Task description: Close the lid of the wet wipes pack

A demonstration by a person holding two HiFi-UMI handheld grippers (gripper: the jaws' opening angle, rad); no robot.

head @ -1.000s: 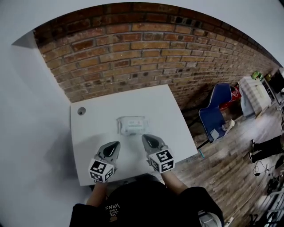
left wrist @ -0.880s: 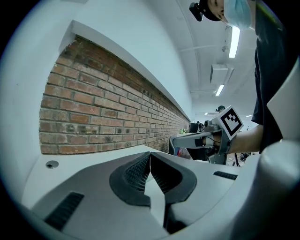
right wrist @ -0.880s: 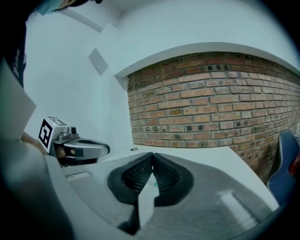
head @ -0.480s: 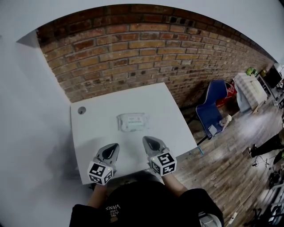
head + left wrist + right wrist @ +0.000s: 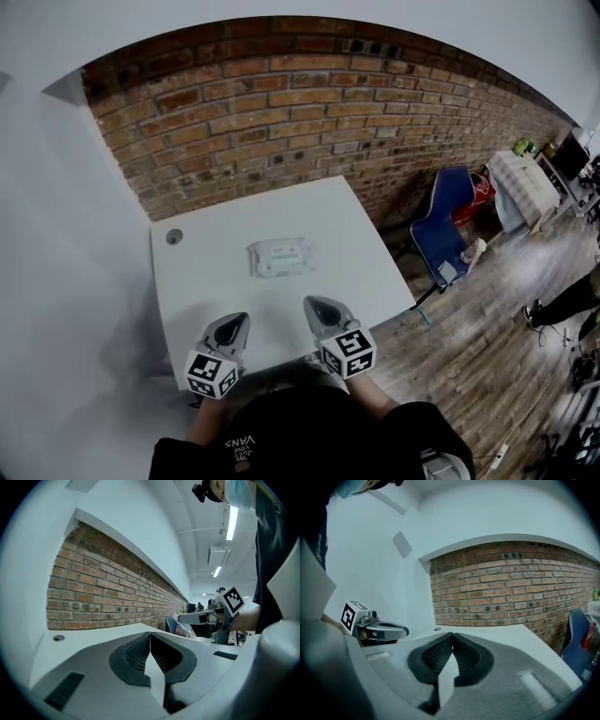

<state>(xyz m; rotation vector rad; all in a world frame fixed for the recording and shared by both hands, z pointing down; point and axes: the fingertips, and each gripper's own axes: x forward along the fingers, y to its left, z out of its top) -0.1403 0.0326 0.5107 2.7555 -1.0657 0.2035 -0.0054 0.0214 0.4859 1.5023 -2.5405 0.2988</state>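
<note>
Left gripper (image 5: 234,322): clenched, ribbed pads pressed tip to tip, nothing between them. Held low over the near edge of the surface (image 5: 361,258), marker cube (image 5: 211,373) toward the person. Right gripper (image 5: 313,304): clenched likewise, pads met, empty, its own marker cube (image 5: 349,352) at the back. Side by side, apart from one another, both pointing toward the far wall.

Ahead of both, well apart from either: wet wipes pack (image 5: 279,257), flat near the middle of the white surface, roughly between the two lines of aim. Pale label with a greenish patch on top; print too small to read. Lid (image 5: 281,251) too small to tell whether flat or raised. Nothing between grippers and pack but bare white top.

Toward the far left corner of the surface: round dark hole (image 5: 174,236).

Behind the surface: red brick wall (image 5: 309,103). To the right, on the wooden floor (image 5: 487,347): blue chair (image 5: 450,230) close by the surface's right edge. At the bottom of the head view: black top (image 5: 309,436) with white lettering, "VANS" legible upside down.
</note>
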